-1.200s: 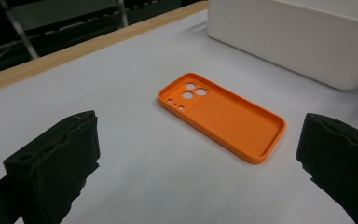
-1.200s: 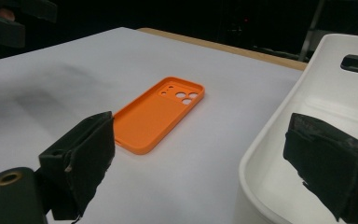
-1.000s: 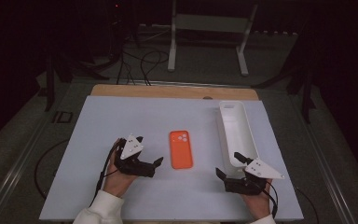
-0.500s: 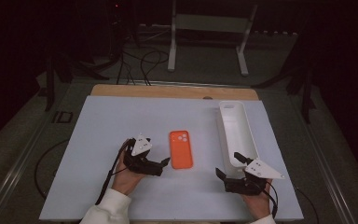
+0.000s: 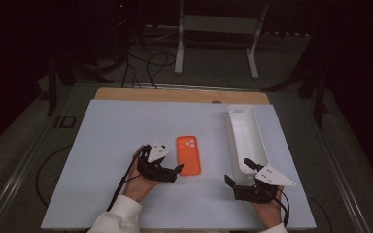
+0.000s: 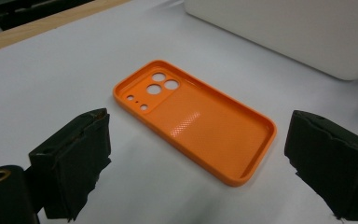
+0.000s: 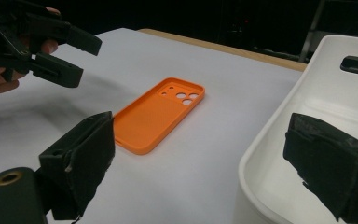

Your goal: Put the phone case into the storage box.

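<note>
An orange phone case lies hollow side up in the middle of the white board, camera cut-outs at the far end. My left gripper is just left of its near end, tips almost at its edge. In the left gripper view the case lies ahead of the gap between the pads, untouched. The left gripper is open, though its jaws have just been closing a little. My right gripper is open at the near end of the long white tray. One pad hangs over the tray.
The white board covers the table, with a wooden strip along its far edge. The tray runs front to back at the right. Cables and a stand's legs lie on the dark floor beyond. The right gripper view shows the left gripper at its upper left.
My left hand has moved right and lower, bringing its gripper up to the orange case. The right hand and the case have stayed put.
</note>
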`<control>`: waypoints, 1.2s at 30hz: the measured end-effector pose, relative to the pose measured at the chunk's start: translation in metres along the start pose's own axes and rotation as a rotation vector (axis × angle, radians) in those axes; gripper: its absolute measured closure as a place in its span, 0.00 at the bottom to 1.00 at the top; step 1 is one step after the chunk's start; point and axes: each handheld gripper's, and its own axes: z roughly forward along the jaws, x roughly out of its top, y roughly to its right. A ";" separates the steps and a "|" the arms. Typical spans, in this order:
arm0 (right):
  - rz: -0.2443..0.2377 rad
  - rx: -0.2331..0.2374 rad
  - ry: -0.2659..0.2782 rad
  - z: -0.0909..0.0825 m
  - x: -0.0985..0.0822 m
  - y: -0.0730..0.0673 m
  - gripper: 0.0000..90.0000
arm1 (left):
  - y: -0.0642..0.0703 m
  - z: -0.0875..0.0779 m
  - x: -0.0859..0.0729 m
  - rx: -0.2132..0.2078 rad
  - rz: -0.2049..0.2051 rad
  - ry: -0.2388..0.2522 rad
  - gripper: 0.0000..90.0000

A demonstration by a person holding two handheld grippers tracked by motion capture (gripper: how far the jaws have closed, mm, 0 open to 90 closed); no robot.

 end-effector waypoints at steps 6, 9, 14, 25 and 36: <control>0.000 0.001 -0.002 0.000 0.000 0.000 0.10 | 0.003 0.006 -0.001 0.014 0.014 -0.010 0.17; -0.001 0.001 -0.002 0.000 0.000 0.000 0.10 | 0.006 0.010 -0.001 0.012 0.015 -0.016 0.19; -0.002 0.002 -0.003 0.000 0.000 0.000 0.10 | 0.008 0.016 -0.003 0.007 0.015 -0.025 0.26; -0.001 0.004 -0.004 0.001 -0.001 -0.001 0.10 | 0.011 0.026 -0.005 -0.031 0.008 -0.048 0.61; -0.003 0.008 -0.007 0.001 -0.001 -0.001 0.10 | 0.017 0.036 -0.007 -0.080 0.020 -0.096 0.85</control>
